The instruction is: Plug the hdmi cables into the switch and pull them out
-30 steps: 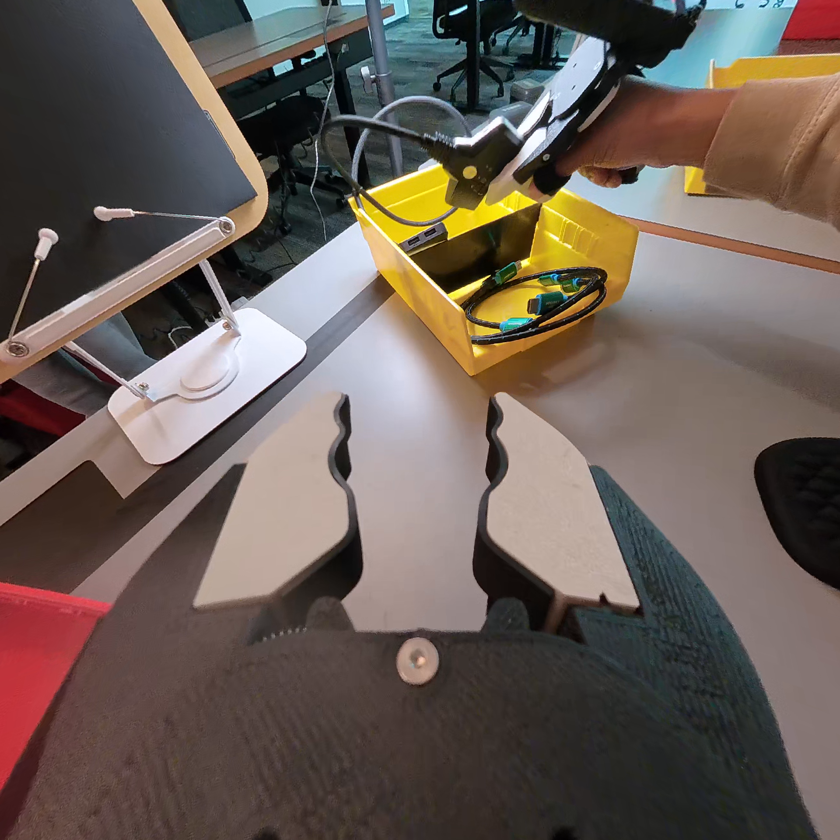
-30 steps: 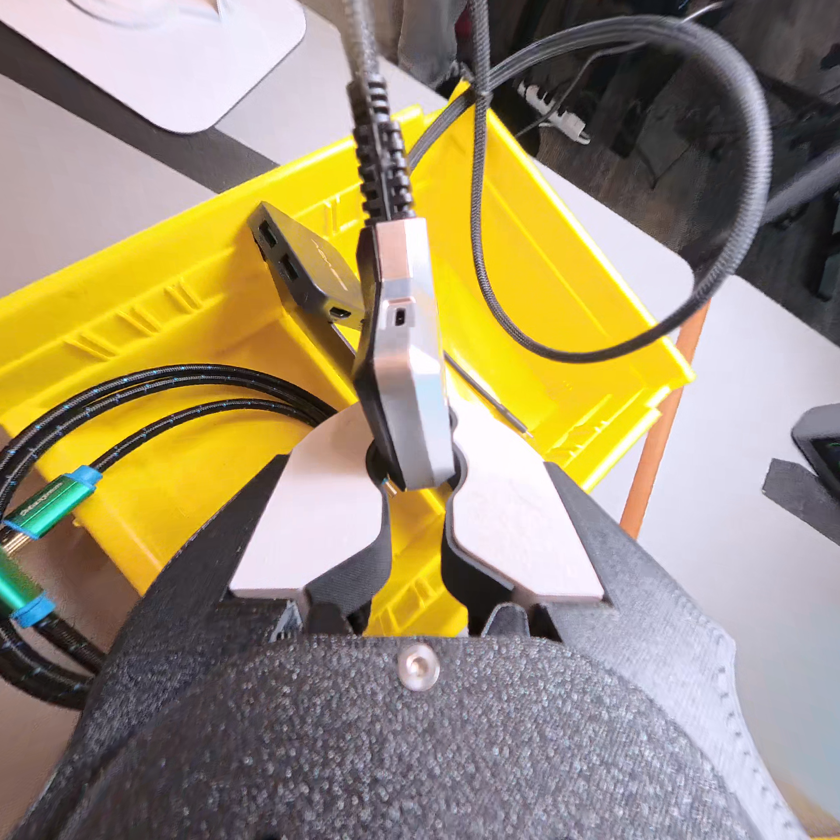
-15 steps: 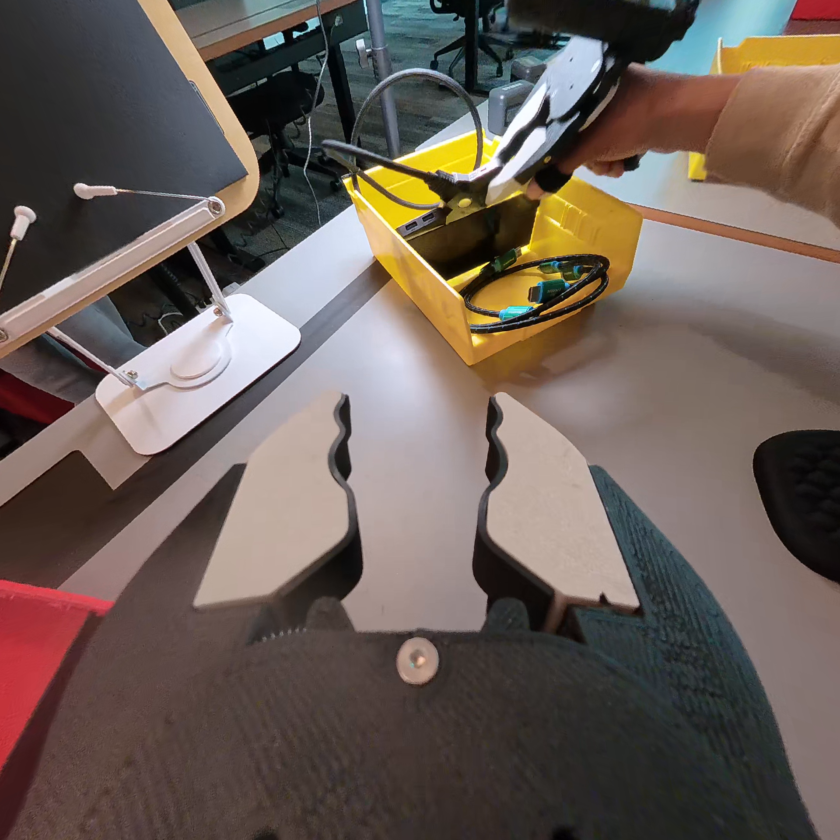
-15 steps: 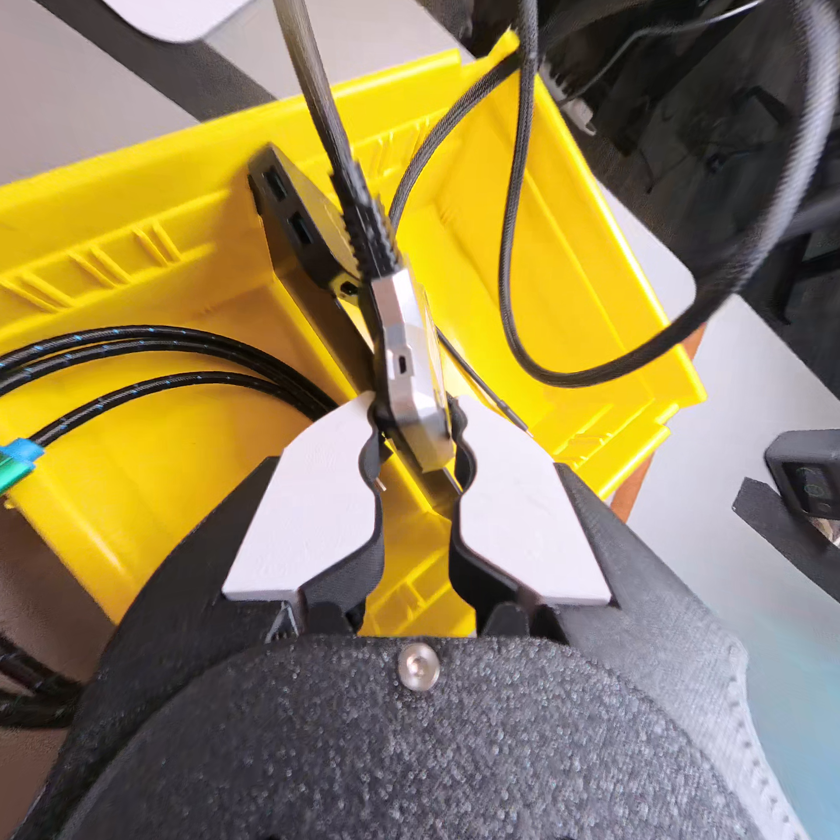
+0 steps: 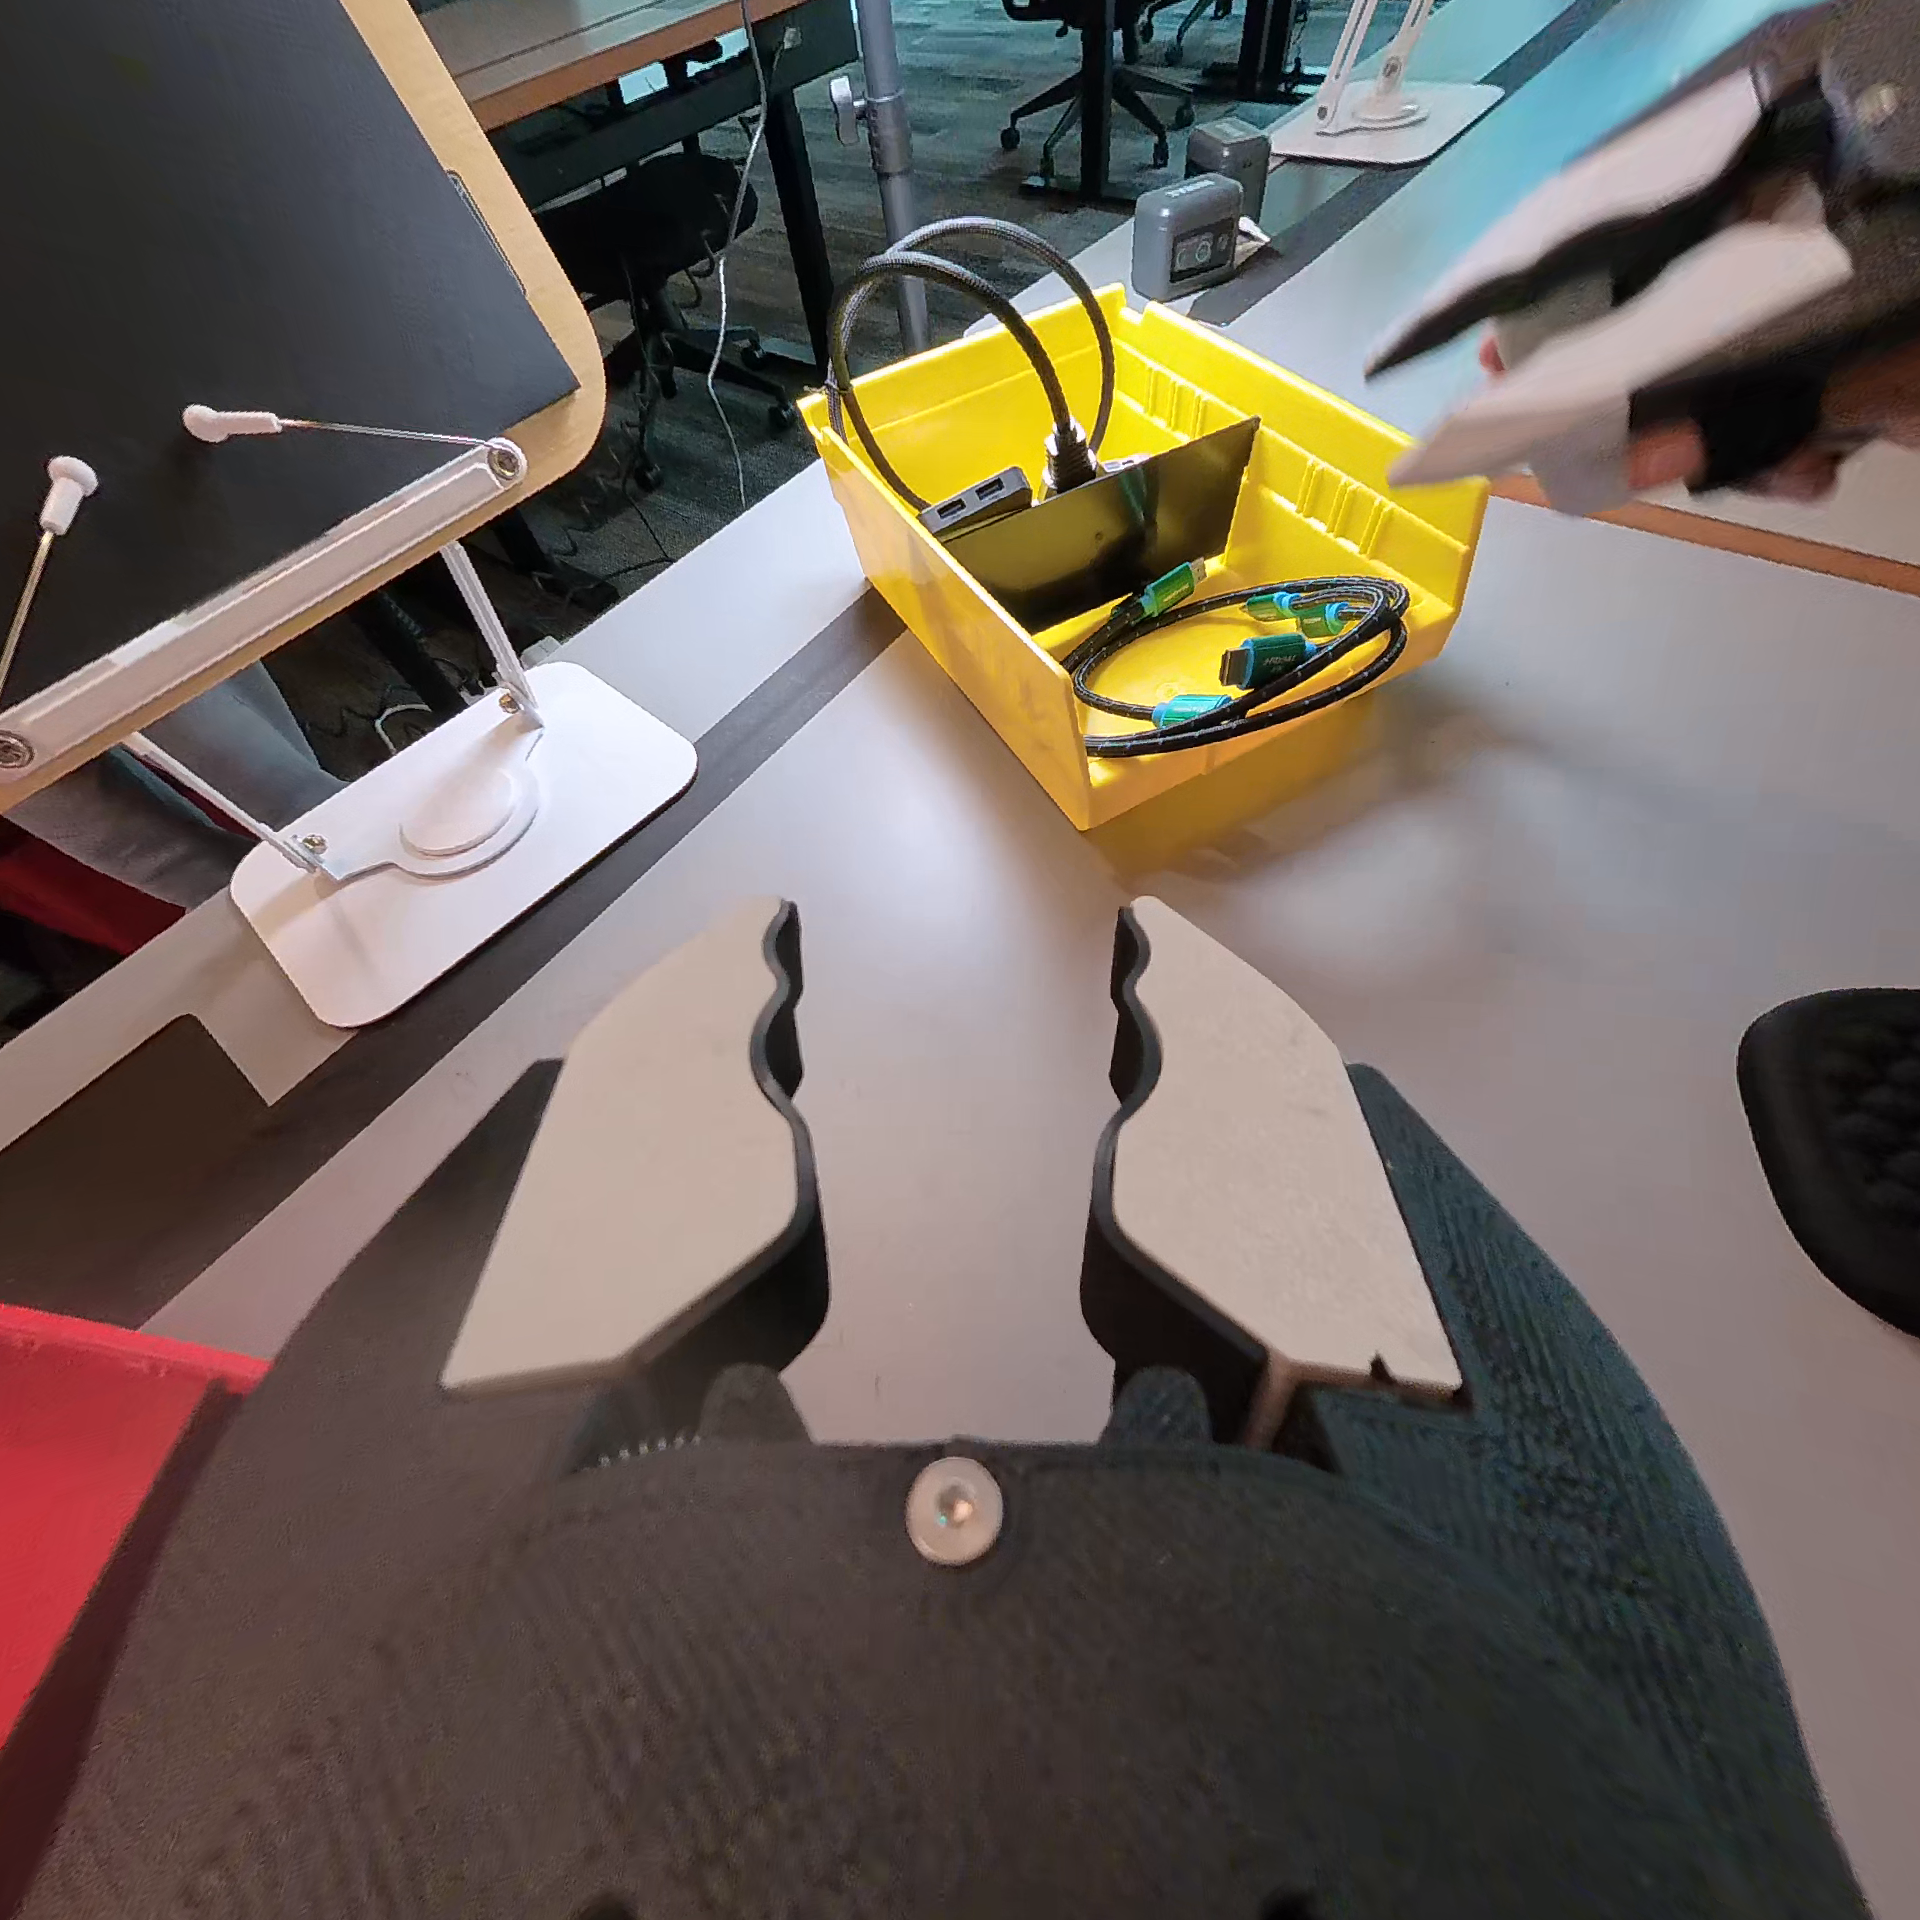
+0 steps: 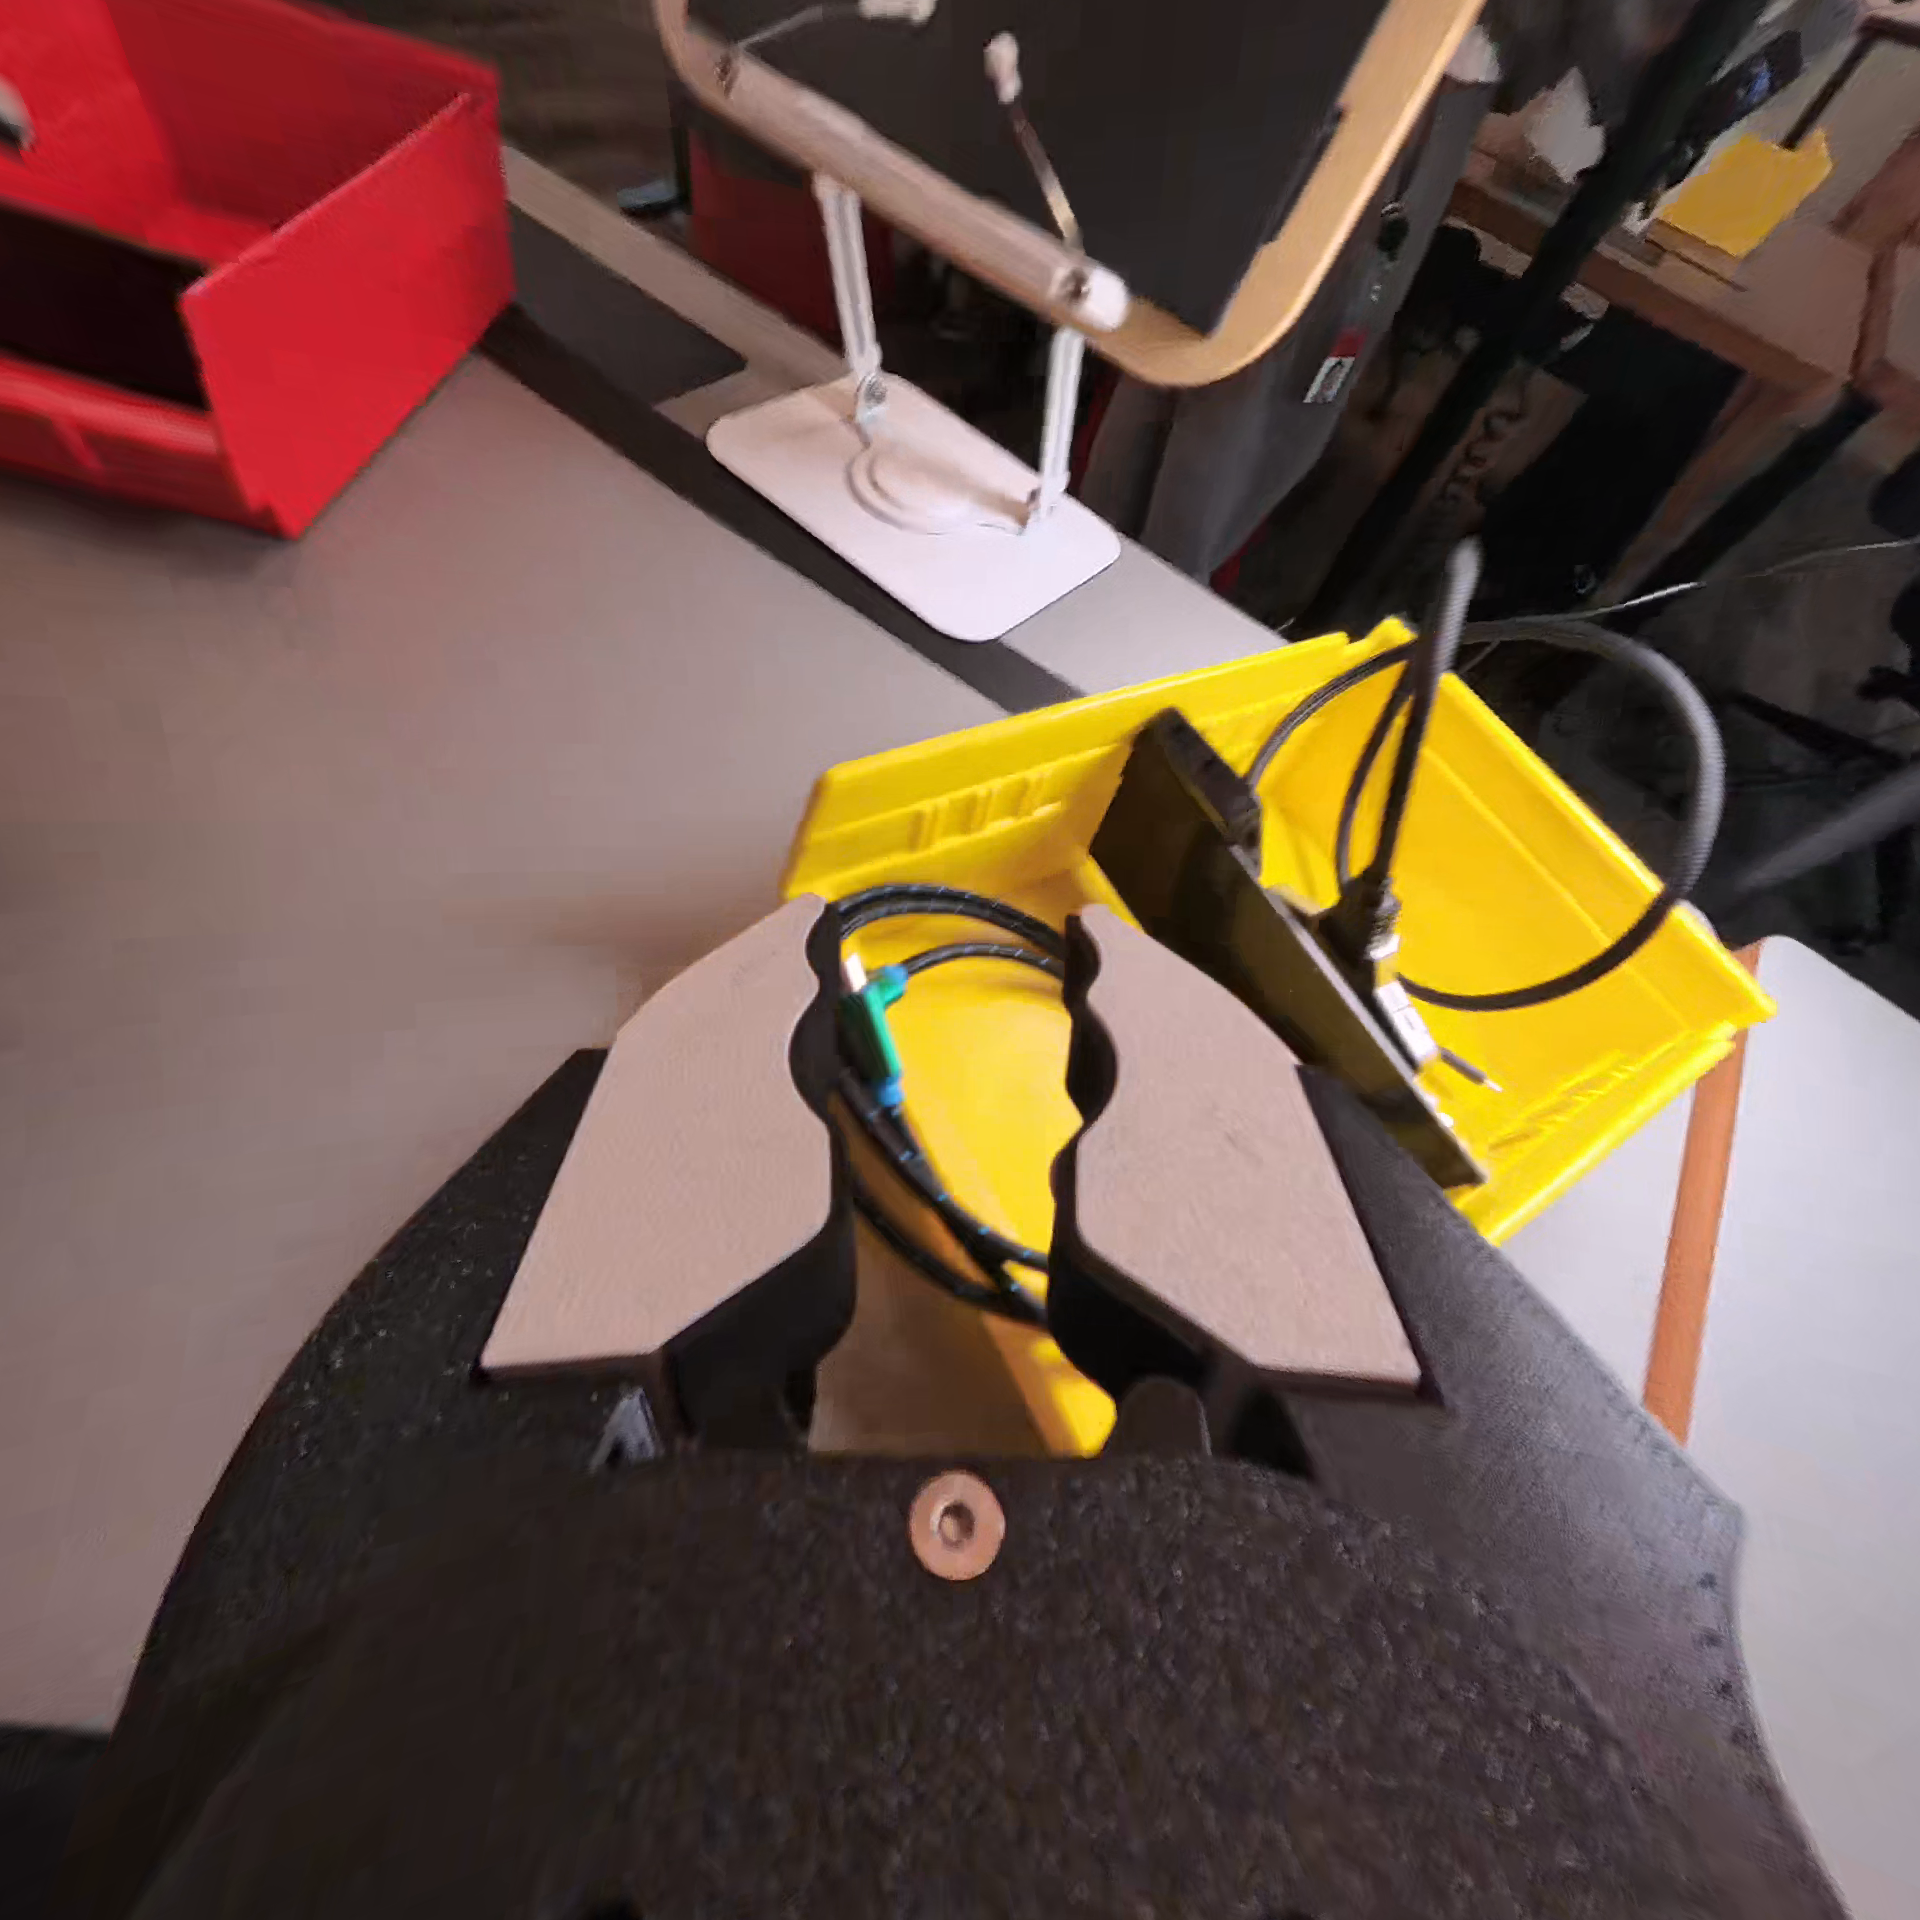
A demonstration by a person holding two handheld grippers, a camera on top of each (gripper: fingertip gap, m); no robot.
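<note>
Both tools, left [image 5: 956, 1060] and right [image 6: 940, 1023], are held spread and empty above the grey desk [image 5: 1403, 935]. Black braided cables with green plugs [image 5: 1247, 665] are coiled in the yellow plastic bin [image 5: 977, 634].

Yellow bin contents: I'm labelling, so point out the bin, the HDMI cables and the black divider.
yellow bin [image 5: 966, 634]: left wrist view, side wall.
HDMI cables [image 5: 1273, 657]: left wrist view, green plug.
black divider [image 5: 1132, 530]: left wrist view, face.
</note>
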